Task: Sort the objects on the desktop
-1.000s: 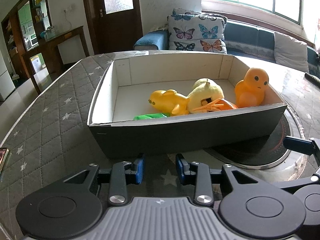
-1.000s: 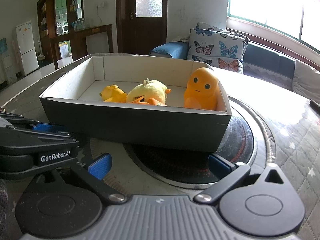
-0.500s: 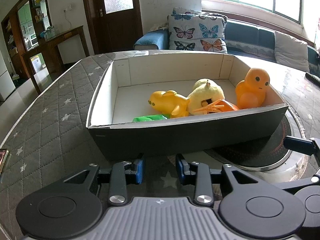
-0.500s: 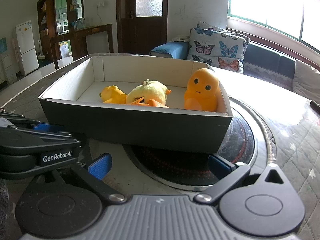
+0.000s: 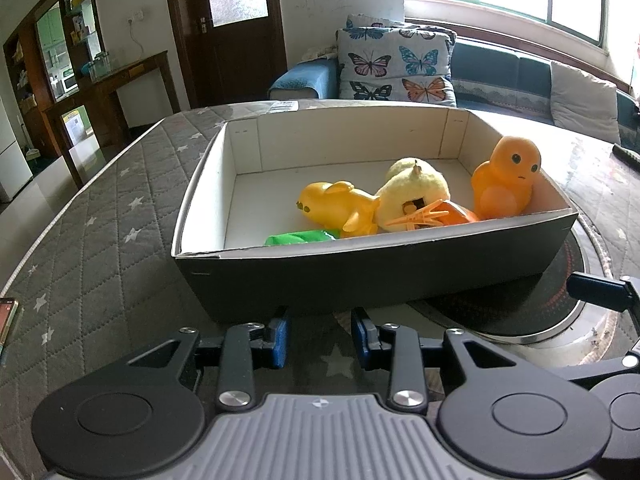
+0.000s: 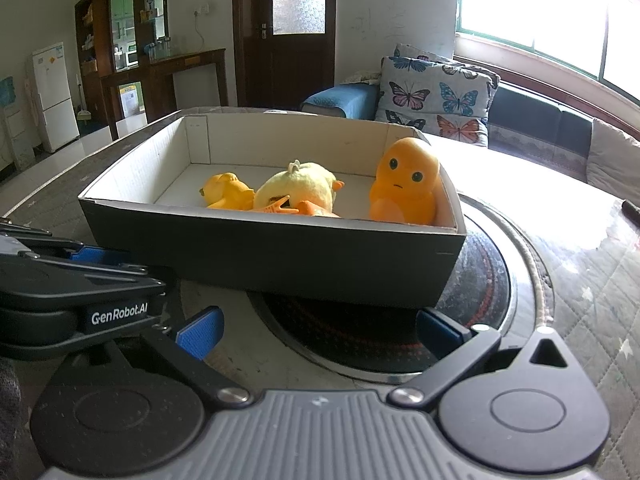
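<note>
The box (image 5: pixel 360 276) sits on the counter (image 5: pixel 100 232) and holds the toys — a yellow duck (image 5: pixel 340 208), a plush chick (image 5: pixel 416 196), an orange figure (image 5: pixel 506 184) upright in its right corner, and something green (image 5: pixel 300 237). Both tools hover just short of its near wall, empty: the left hand-held gripper (image 5: pixel 320 340) parted a little, the right hand-held gripper (image 6: pixel 320 330) spread wide. Sorting appears finished or paused — the next move calls for locating any item outside the box.
</note>
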Available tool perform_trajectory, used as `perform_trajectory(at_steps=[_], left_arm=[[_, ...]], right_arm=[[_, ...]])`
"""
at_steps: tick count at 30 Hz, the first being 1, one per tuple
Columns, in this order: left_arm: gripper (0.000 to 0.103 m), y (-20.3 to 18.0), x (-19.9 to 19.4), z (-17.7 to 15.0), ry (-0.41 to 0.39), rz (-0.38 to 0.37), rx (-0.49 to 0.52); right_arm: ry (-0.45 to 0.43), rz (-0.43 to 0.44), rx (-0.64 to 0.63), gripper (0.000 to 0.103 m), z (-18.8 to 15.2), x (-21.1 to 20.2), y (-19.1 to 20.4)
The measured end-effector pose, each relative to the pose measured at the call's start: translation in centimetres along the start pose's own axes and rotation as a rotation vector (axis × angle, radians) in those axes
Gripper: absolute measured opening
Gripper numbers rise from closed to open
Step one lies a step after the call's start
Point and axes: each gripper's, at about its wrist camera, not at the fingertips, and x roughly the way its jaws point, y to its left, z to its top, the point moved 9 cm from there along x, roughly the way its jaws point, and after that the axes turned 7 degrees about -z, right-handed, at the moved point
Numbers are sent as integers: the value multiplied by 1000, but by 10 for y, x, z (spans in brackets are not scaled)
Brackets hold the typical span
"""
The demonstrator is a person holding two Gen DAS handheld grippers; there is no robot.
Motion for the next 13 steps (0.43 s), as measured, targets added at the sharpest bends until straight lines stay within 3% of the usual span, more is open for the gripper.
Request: perform_trajectory(at_steps=[13], left_arm=[[32, 0, -2, 2, -15, -7, -2]], right_arm=[[-6, 3, 10, 103, 2, 0, 0]])
